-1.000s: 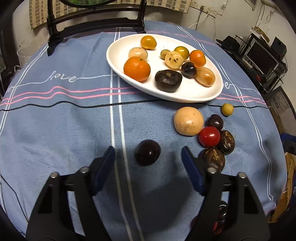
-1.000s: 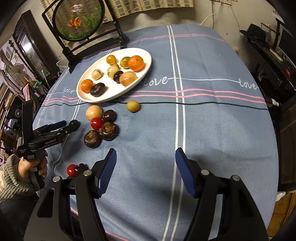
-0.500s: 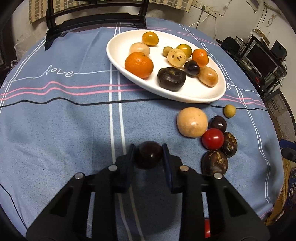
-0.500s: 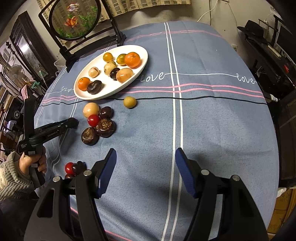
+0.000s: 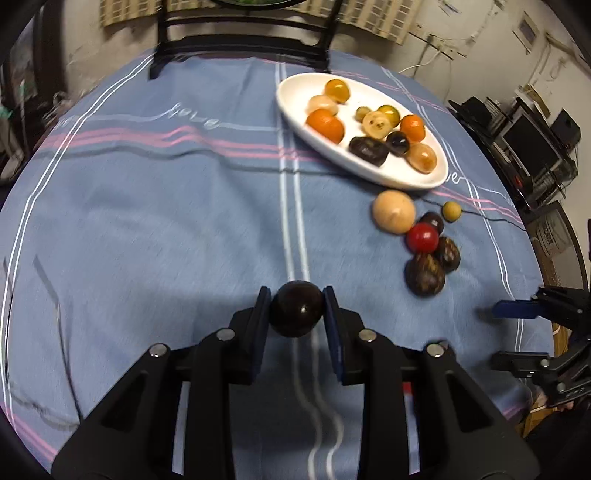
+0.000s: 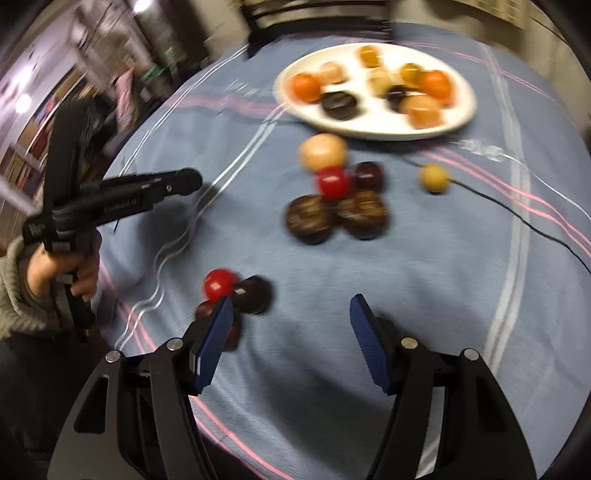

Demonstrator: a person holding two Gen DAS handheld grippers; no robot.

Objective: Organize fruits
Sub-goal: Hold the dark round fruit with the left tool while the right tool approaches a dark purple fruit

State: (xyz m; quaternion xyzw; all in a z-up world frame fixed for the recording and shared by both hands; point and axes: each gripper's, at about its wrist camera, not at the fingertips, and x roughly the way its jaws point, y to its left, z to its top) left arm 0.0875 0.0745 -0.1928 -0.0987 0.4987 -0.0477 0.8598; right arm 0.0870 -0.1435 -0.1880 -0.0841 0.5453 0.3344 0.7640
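dark plum [image 5: 296,308] between left gripper [image 5: 297,308] pads

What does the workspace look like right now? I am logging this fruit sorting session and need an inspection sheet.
Surface: round table under a blue striped tablecloth.
Job's things: white oval plate holding about ten fruits; a loose cluster of fruits on the cloth below it; a small yellow fruit apart; three more fruits near the table edge.
Clutter: nothing seen.
Grippers: left gripper shut on a dark round fruit; right gripper open, empty.
Cables: thin black cable across the cloth.
Surroundings: black chair, electronics shelf.
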